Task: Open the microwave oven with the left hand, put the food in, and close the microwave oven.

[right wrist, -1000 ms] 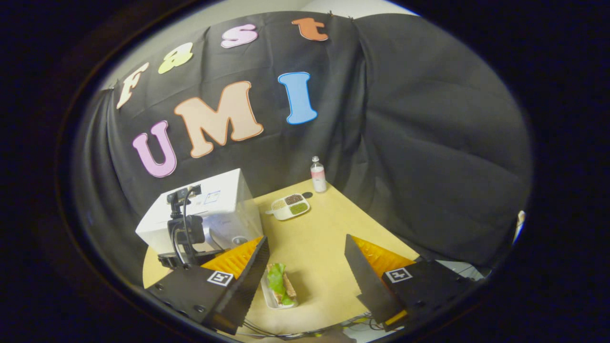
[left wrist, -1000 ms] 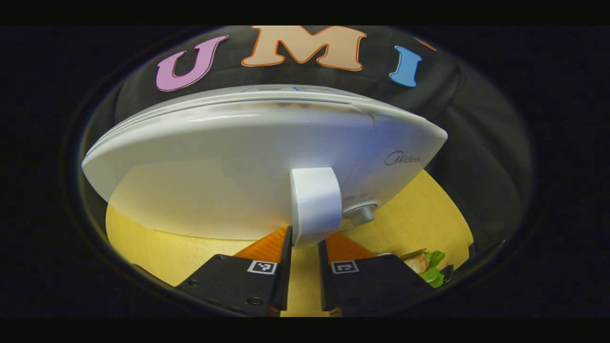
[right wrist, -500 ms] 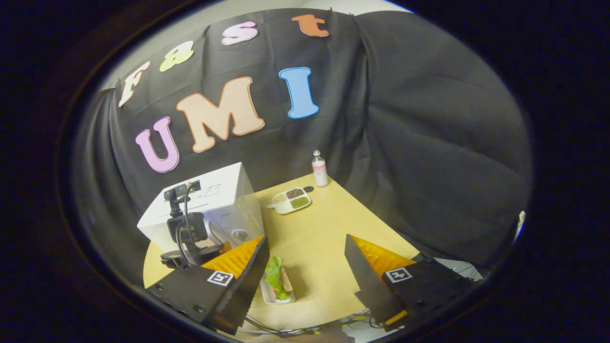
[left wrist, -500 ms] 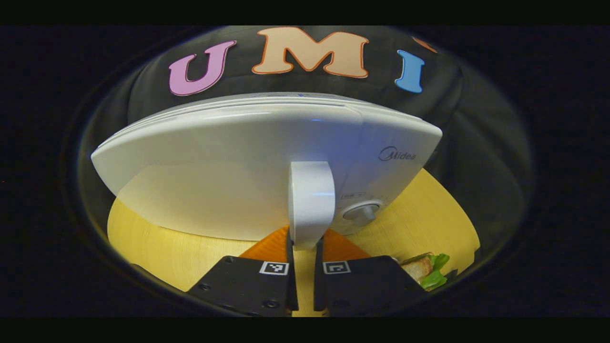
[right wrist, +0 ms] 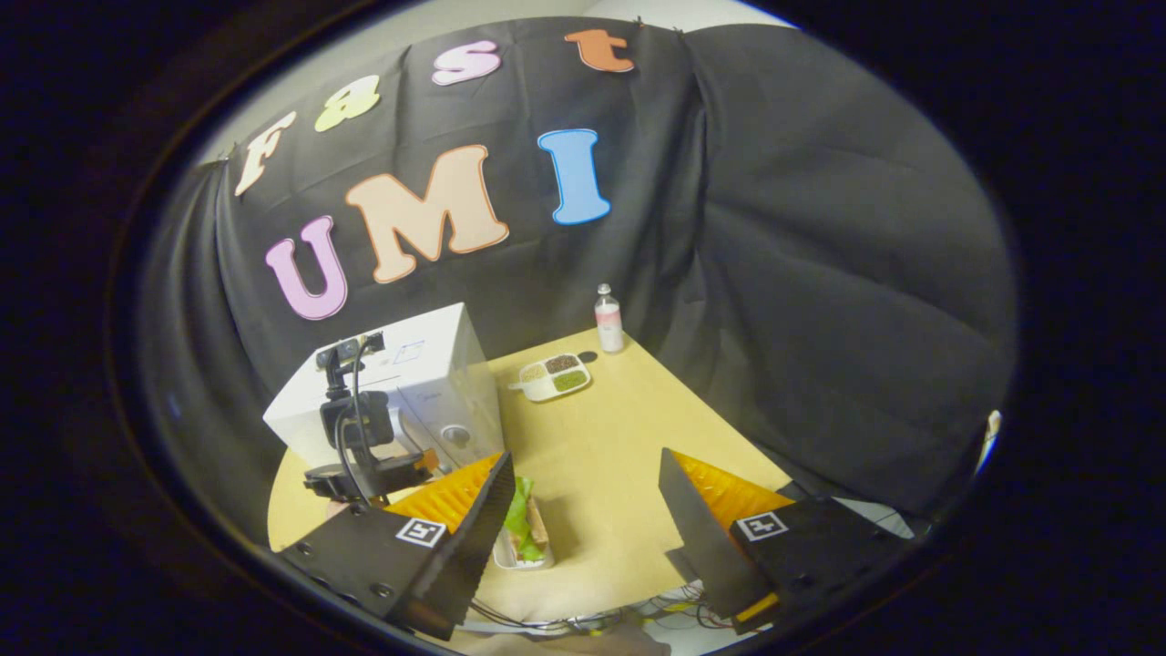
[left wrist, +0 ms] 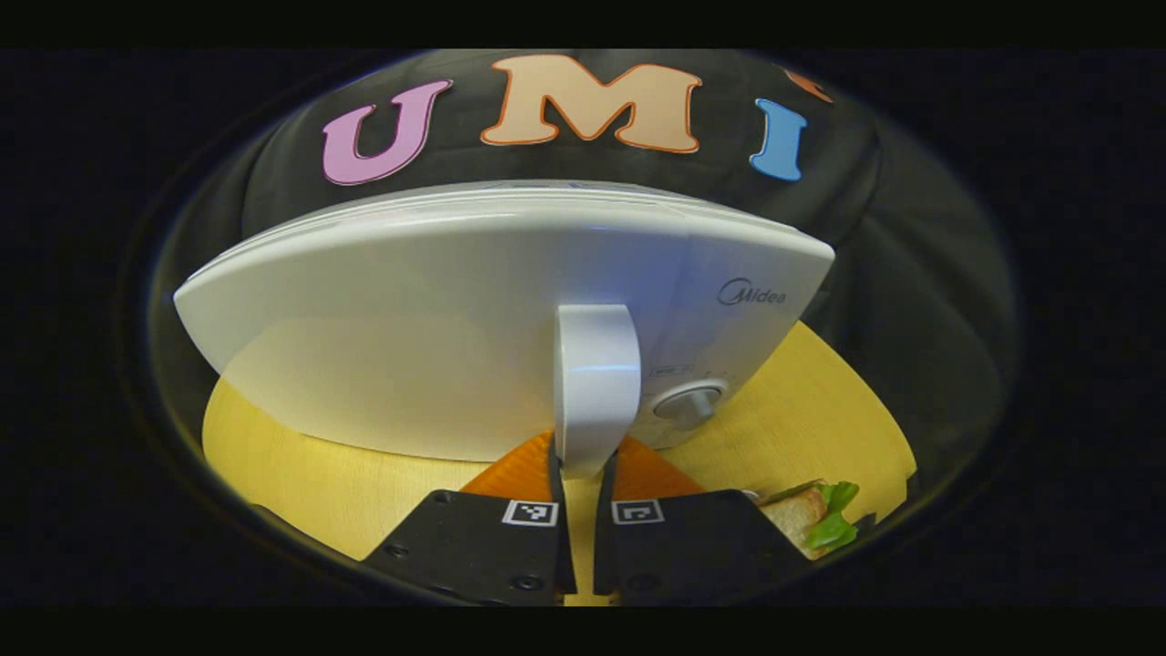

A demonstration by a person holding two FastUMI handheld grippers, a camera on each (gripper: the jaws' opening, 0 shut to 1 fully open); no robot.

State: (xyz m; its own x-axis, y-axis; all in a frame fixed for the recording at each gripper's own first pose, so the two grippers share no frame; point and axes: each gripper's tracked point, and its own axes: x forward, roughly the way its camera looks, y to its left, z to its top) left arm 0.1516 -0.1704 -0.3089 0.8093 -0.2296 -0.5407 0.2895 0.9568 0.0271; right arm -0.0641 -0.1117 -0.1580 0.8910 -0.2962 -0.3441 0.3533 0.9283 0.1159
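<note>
In the left gripper view, I am looking straight at the front of the white microwave oven (left wrist: 437,346), which is standing on the yellow wooden table (left wrist: 301,474). Its door is sitting flush with the body. The left tongs (left wrist: 579,469) are pressing together on the lower end of the white upright door handle (left wrist: 597,392), one finger on each side of it. Just right of the handle, a round silver knob (left wrist: 690,403) is sticking out from the control panel. Low at the right edge, the food (left wrist: 813,519), a sandwich with green lettuce, is lying on the table, well apart from the oven's front.

In the right gripper view, I am looking down on the table (right wrist: 601,456) from higher up. The right tongs (right wrist: 583,510) are hanging wide apart above it, holding nothing. Between and below their tips, nearer the left finger, the food (right wrist: 524,533) is resting in a small white tray (right wrist: 510,558). Farther back to the left the microwave oven (right wrist: 419,374) is standing, and the left tongs' body (right wrist: 360,446), with its camera and cable, is sitting right against the oven's front. Behind, a white divided dish (right wrist: 552,377) of grains is lying near the table's far corner, and a small bottle (right wrist: 608,319) is standing upright just beyond it against the black cloth wall (right wrist: 820,273).
</note>
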